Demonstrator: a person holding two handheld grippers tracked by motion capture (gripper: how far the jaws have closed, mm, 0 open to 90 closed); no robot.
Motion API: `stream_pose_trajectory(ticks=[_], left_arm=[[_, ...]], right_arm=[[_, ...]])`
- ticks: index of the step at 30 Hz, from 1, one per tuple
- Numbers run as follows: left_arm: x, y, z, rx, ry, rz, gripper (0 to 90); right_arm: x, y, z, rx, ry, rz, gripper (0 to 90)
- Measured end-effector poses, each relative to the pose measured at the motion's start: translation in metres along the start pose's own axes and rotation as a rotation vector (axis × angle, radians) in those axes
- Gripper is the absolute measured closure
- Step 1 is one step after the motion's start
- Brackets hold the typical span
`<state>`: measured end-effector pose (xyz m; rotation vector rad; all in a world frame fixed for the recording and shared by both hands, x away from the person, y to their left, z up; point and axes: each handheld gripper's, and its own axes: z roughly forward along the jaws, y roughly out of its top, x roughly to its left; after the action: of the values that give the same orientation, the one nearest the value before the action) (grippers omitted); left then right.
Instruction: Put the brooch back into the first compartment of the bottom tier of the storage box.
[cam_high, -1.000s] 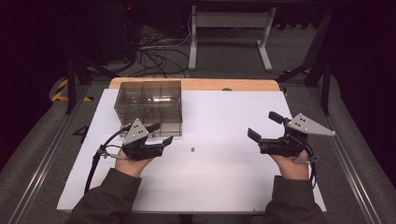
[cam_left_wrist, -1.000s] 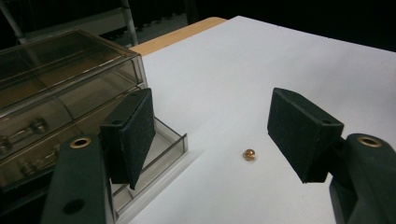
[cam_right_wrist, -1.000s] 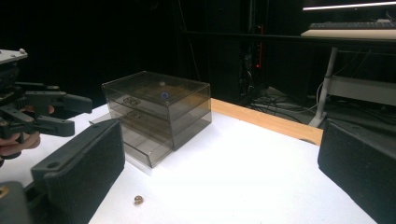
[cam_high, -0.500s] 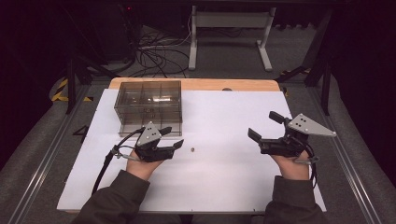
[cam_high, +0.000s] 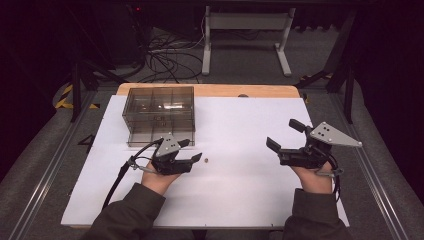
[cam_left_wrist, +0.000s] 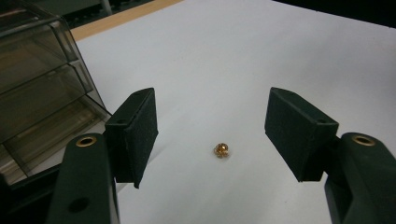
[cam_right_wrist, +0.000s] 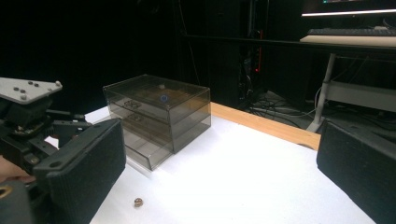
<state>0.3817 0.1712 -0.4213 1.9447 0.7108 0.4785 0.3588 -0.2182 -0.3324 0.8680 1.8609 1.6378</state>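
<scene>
On white tabletop (cam_high: 240, 190): smoky drawer box (cam_high: 159, 114), tiny bead (cam_high: 206, 160).

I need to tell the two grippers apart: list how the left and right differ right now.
The left gripper sits low by the small gold piece, near the clear drawer box; the right gripper is far from both. The right gripper's grey plate looks larger. Both are hand-held, open and hold nothing.

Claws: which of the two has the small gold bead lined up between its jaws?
The left claw. The gold bead lies on the white sheet just ahead of its open jaws, untouched. The right claw hovers open, far off to the side.
</scene>
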Motion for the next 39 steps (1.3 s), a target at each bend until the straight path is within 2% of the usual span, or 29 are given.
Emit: stream_pose_trajectory(ticks=[6,12,21,31,39], left_arm=[[-0.002,-0.003,0.008,0.014,-0.002,-0.013,36.4],[-0.002,-0.005,0.015,0.019,0.006,-0.002,37.7],[-0.003,-0.008,0.025,0.02,-0.004,-0.023,42.3],[-0.003,-0.013,0.035,0.058,-0.02,-0.031,51.8],[-0.004,-0.017,0.044,0.093,-0.016,-0.045,57.7]], right_arm=[[0.0,0.001,-0.001,0.0,0.006,-0.004,2.3],[0.0,0.001,-0.002,-0.003,0.01,-0.003,2.4],[0.001,0.001,-0.002,0.004,0.015,-0.007,2.8],[0.001,0.002,-0.002,0.007,0.018,-0.004,3.1],[0.002,0.002,-0.001,0.01,0.023,-0.005,3.2]])
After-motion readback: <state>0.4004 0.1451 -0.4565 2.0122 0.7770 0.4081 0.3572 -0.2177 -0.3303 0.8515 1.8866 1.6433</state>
